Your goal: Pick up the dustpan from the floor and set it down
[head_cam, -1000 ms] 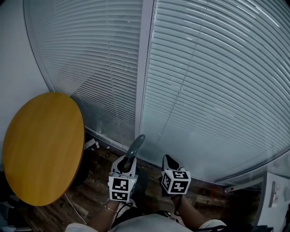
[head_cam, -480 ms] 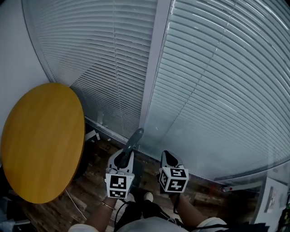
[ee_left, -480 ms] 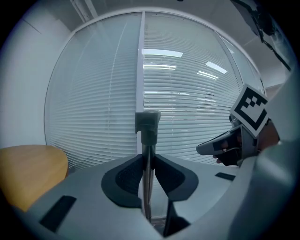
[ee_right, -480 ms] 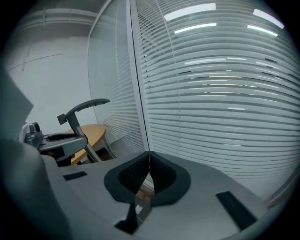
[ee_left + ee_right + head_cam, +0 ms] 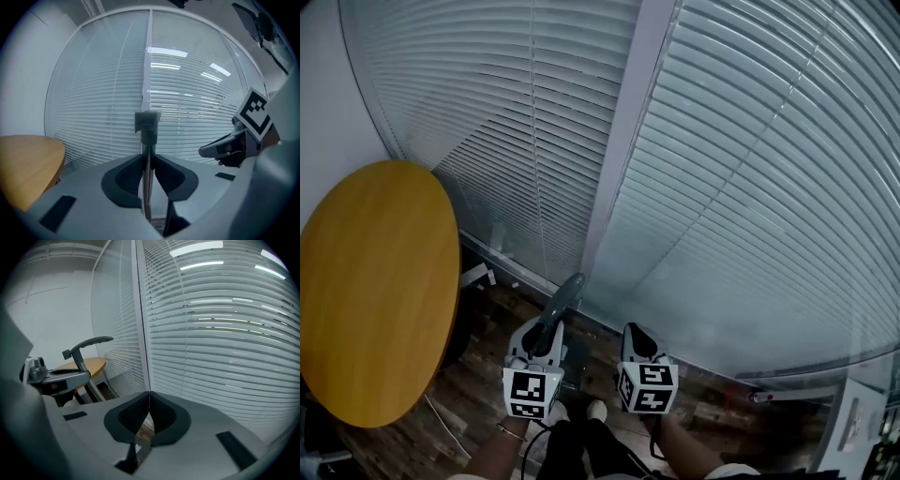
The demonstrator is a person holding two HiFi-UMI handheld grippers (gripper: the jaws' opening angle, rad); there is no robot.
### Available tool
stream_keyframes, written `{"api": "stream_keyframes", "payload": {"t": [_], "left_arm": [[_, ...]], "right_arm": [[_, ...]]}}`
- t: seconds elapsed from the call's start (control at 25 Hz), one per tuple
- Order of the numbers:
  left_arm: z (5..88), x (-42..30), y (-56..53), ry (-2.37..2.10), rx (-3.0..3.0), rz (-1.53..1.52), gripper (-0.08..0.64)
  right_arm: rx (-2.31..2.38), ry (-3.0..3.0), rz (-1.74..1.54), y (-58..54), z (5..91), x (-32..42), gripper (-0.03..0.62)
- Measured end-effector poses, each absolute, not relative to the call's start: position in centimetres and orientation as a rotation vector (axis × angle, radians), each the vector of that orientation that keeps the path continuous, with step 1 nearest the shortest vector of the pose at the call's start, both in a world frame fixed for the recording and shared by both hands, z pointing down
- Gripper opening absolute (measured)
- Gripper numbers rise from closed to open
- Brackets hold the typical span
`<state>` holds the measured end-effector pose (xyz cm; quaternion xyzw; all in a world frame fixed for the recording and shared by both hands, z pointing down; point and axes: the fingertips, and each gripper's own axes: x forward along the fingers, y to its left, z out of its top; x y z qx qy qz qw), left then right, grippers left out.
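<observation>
The dustpan's grey handle (image 5: 565, 298) stands up out of my left gripper (image 5: 546, 328), which is shut on its thin stem. In the left gripper view the stem runs up between the dark pads (image 5: 126, 180) to the handle's blocky top (image 5: 147, 125). The pan itself is hidden below the gripper. My right gripper (image 5: 636, 339) hangs just right of the left one, its pads meeting with nothing between them (image 5: 149, 398). From the right gripper view the left gripper (image 5: 56, 377) and the curved handle (image 5: 89, 344) show at the left.
White slatted blinds (image 5: 741, 187) fill the glass wall ahead, split by a pale upright post (image 5: 623, 141). A round yellow table (image 5: 366, 291) stands at the left. Dark wood floor (image 5: 478, 394) lies below, with the person's shoes (image 5: 595, 410) between the grippers.
Both grippers have sunk a little and drifted left in the head view, the handle still held in the left one. The table has slid toward the left edge of the view.
</observation>
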<state>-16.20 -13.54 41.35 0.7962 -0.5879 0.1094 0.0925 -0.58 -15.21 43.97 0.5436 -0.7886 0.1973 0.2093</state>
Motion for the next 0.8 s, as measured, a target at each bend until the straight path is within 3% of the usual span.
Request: {"api": "stream_keyframes", "payload": {"t": [0.8], "left_arm": [[49.4, -16.2, -17.4, -1.680, 2.396, 0.370, 0.089]], "right_arm": [[1.574, -2.125, 0.583, -17.6, 52.1, -1.6, 0.032]]}}
